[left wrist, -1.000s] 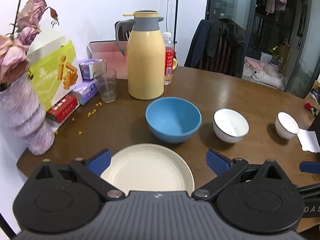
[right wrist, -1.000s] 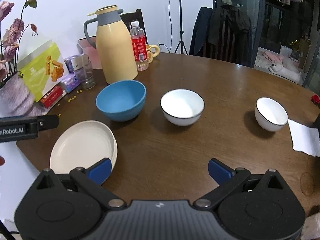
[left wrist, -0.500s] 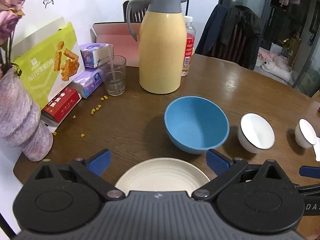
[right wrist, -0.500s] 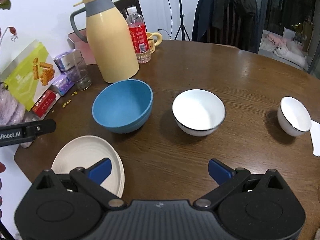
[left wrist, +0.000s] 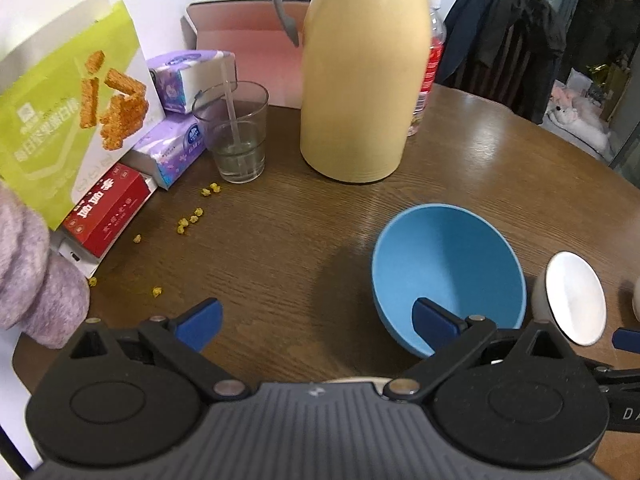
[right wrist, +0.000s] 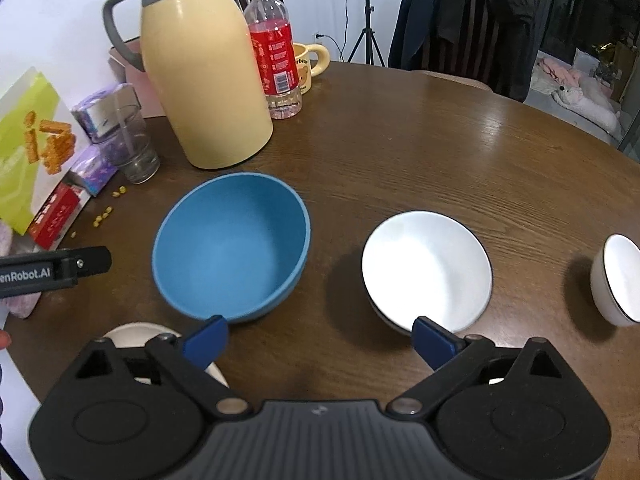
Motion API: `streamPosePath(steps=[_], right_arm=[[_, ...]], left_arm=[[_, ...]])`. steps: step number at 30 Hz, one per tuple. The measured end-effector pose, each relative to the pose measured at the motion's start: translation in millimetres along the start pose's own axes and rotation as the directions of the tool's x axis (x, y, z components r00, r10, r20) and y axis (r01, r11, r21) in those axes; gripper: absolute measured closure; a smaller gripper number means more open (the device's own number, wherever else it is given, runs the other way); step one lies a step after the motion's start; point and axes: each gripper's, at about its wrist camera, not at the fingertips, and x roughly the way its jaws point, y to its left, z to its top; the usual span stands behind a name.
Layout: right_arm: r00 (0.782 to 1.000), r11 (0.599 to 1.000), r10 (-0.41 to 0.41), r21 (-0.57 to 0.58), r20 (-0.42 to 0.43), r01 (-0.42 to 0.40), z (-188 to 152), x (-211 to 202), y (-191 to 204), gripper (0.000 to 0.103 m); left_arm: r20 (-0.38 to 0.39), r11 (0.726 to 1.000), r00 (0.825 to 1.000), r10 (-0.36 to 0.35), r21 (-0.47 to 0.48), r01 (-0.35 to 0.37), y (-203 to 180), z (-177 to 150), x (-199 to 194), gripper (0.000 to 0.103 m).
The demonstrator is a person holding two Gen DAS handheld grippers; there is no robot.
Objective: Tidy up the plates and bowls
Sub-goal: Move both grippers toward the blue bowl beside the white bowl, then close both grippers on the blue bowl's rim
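A blue bowl (left wrist: 446,264) (right wrist: 230,244) stands on the brown round table (right wrist: 420,152). To its right sits a white bowl with a dark rim (right wrist: 426,266) (left wrist: 572,296), and a smaller white bowl (right wrist: 620,280) stands further right. A cream plate (right wrist: 124,334) lies near the front edge, mostly hidden under both grippers. My left gripper (left wrist: 316,318) is open over bare table, its right finger in front of the blue bowl. My right gripper (right wrist: 320,338) is open, between the blue and white bowls, holding nothing.
A yellow thermos jug (left wrist: 362,76), a glass with a straw (left wrist: 236,132), a red-labelled bottle (right wrist: 276,52), a mug (right wrist: 308,64), tissue packs (left wrist: 180,80), a snack box (left wrist: 68,108), a red box (left wrist: 106,212) and a purple vase (left wrist: 28,272) crowd the back left. Yellow crumbs (left wrist: 188,220) lie on the table.
Both grippers have moved forward over the table; the cream plate has slid almost out of sight under them and the bowls now look closer. Both stay open.
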Motion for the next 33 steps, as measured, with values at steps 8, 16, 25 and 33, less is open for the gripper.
streamPosePath(steps=[8,16,25,33], right_arm=[[1.0,1.0,-0.001,-0.009,-0.03,0.001,25.7,33.4,3.2,0.021],[0.998,0.999,-0.001,-0.035,-0.055,0.0,43.8,60.8,9.1,0.046],[0.997,1.0,-0.003,-0.022,-0.079,0.001,55.5,78.9,9.3,0.065],[0.989,0.998,0.04,0.053,-0.141,-0.033,60.8,93.9,3.7,0.087]], left_arm=[[-0.045,1.0,0.999,0.004,-0.025,-0.005,-5.0,15.2,36.2,0.001],[-0.091,1.0,0.996,-0.005,-0.024,0.003,-14.0,18.3,59.4,0.015],[-0.136,0.998,0.99,-0.044,-0.049,0.038,-20.0,25.4,75.0,0.044],[-0.195,0.995,0.978,-0.071,-0.08,0.056,-21.1,28.4,85.7,0.066]])
